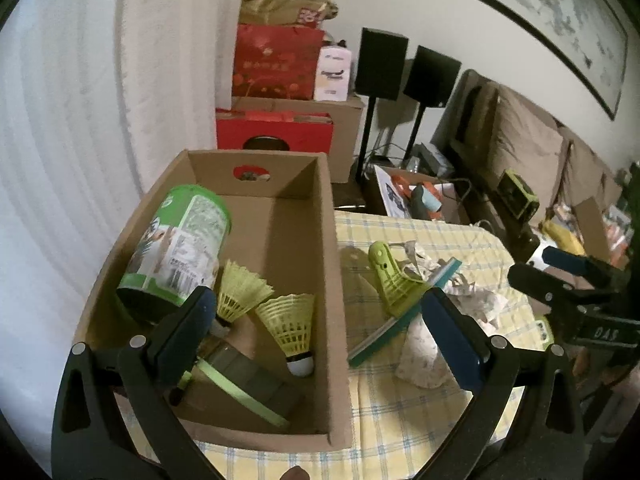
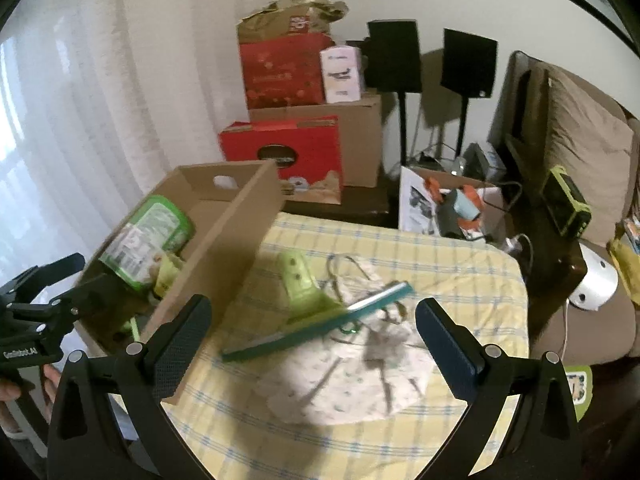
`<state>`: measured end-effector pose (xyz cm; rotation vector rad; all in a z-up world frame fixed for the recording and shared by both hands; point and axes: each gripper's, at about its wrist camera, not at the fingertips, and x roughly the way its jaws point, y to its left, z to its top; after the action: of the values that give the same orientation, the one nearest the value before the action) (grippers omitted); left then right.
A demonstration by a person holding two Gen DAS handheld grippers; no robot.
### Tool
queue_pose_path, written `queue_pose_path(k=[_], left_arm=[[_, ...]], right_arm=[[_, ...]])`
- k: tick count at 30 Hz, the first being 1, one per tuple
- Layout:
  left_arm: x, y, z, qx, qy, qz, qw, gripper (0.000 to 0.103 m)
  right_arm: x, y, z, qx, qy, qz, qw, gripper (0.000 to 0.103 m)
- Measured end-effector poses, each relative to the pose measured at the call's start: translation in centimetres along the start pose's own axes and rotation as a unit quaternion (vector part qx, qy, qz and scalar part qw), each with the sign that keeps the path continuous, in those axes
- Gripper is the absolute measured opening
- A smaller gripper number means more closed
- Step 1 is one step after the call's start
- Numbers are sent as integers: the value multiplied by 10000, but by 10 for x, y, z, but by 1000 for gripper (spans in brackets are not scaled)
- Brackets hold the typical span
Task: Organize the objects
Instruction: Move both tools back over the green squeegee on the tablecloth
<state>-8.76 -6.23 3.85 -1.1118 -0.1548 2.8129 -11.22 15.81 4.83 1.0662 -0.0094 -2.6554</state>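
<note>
An open cardboard box (image 1: 328,240) (image 2: 224,240) stands on the left of a table with a yellow checked cloth (image 1: 400,420) (image 2: 440,264). Inside lie a green canister (image 1: 176,248) (image 2: 144,236), two yellow shuttlecocks (image 1: 240,292) (image 1: 290,322) and a flat grey item with a green edge (image 1: 248,380). A green-handled squeegee (image 1: 394,294) (image 2: 316,312) lies on the cloth right of the box, partly on a white patterned cloth bag (image 1: 424,356) (image 2: 352,376). My left gripper (image 1: 320,328) is open over the box's near end. My right gripper (image 2: 314,340) is open above the squeegee; it also shows in the left wrist view (image 1: 560,276).
Red gift boxes (image 1: 276,136) (image 2: 280,152) and cartons are stacked behind the table against the wall. Two black speakers on stands (image 1: 380,64) (image 2: 394,56) stand to the right. A sofa with cushions (image 1: 532,136) (image 2: 588,148) runs along the right. Crumpled paper (image 1: 480,300) lies near the squeegee.
</note>
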Motion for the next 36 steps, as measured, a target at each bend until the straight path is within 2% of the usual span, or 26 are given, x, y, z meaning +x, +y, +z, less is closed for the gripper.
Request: queue_pose_path(k=[7, 15, 21, 26, 29, 36], left_arm=[[11, -23, -3, 163, 174, -218, 9995, 103], [27, -61, -8, 663, 283, -255, 9971, 101], [48, -78, -8, 779, 538, -418, 9946, 93], [62, -95, -12, 999, 675, -409, 9919, 76], [68, -104, -15, 1179, 709, -408, 9897, 69], [90, -122, -20, 1483, 926, -316, 9841, 53]], right_arm=[[-3, -35, -9, 350, 43, -130, 9993, 103], [4, -64, -12, 655, 150, -186, 9976, 103], [10, -79, -10, 815, 225, -204, 9962, 103], [17, -95, -9, 1074, 297, -147, 9937, 102], [22, -105, -9, 1242, 351, -51, 9916, 98], [40, -125, -7, 1620, 522, 207, 9852, 73]])
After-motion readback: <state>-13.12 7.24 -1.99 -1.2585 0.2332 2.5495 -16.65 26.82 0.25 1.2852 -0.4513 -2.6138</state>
